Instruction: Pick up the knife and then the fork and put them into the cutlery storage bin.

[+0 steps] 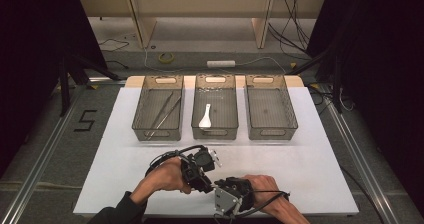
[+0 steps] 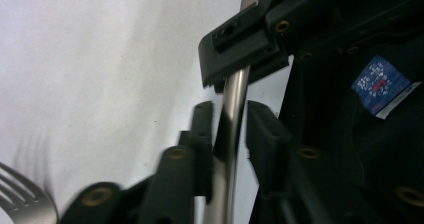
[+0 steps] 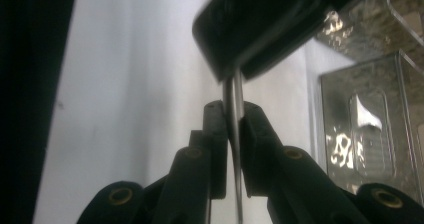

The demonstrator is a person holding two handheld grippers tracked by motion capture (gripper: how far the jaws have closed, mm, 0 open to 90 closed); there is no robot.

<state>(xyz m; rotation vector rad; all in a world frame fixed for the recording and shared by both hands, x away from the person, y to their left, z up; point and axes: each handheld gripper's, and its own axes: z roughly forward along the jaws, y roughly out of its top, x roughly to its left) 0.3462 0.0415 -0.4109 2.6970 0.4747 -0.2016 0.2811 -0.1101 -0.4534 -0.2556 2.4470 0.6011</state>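
In the right gripper view, the right gripper (image 3: 231, 115) had its two black jaws pressed on the thin metal handle of a fork (image 3: 234, 149), which ran up the middle of the frame. Above the jaw tips the handle vanished into the dark block of the left gripper (image 3: 260, 31), at upper centre.

In the left gripper view, the left gripper (image 2: 227, 116) had the same handle (image 2: 231, 129) between its jaws, and they stood a little apart: the left-hand jaw lay against the metal, while a narrow gap showed beside the right-hand one. Whether they truly pinched it could not be told. The fork's tines (image 2: 20, 196) showed at the lower left corner of that frame, over the white table top (image 2: 100, 59).

In the high view, both hands met at lower centre, the left gripper (image 1: 202, 169) angled toward the right gripper (image 1: 227, 194), the two nearly touching above the white board (image 1: 310, 174). Beyond them, three clear bins stood in a row across mid-frame: the left bin (image 1: 159, 130) held long metal tongs (image 1: 162, 115), the middle bin (image 1: 215, 131) a white spoon (image 1: 206, 117), and the right bin (image 1: 271, 130) lay farthest to the right.
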